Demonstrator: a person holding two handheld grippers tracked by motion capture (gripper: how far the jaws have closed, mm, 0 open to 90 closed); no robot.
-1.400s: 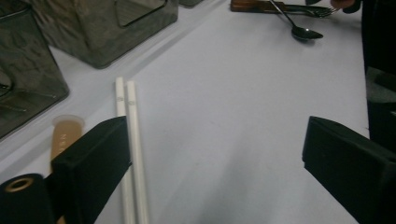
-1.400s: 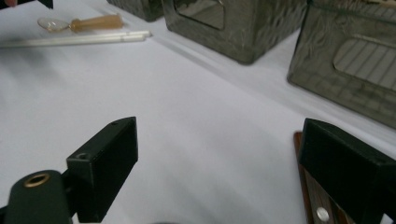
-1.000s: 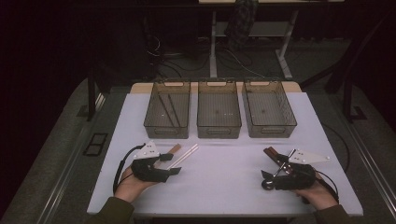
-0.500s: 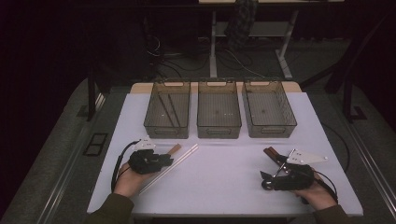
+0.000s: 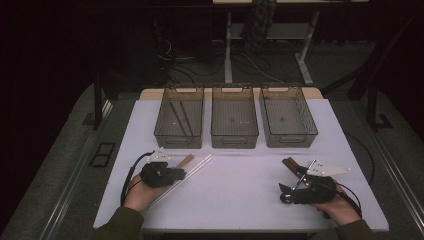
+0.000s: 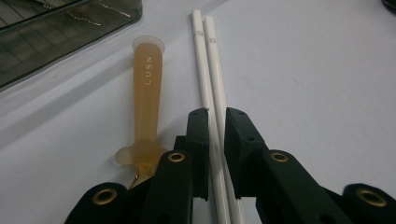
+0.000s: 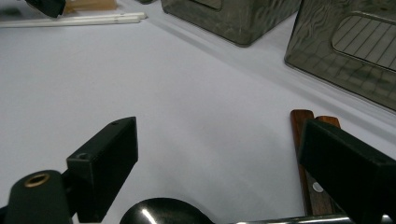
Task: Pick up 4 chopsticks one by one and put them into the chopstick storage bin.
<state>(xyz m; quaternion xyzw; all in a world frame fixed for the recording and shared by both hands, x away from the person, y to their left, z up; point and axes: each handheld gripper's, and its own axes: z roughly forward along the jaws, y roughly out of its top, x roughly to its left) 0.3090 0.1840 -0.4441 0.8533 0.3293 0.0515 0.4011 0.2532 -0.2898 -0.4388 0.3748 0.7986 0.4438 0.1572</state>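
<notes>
A pair of white chopsticks lies on the white table, pointing toward the bins. My left gripper has just been closing and is shut on them, a jaw on each side. From above, the left gripper sits over the near part of the chopsticks. An amber translucent spoon lies just left of them, untouched. My right gripper rests at the table's right, open wide over bare table. Two brown wooden handles lie by its right jaw.
Three smoky clear bins stand in a row at the back: left holding dark sticks, middle, right. A black rounded utensil bowl and a metal shaft lie under the right gripper. Table edges are near both hands.
The left gripper's jaws stood apart beside the chopsticks; they have since come over the chopsticks and closed on them. The right hand and gripper have kept still.
</notes>
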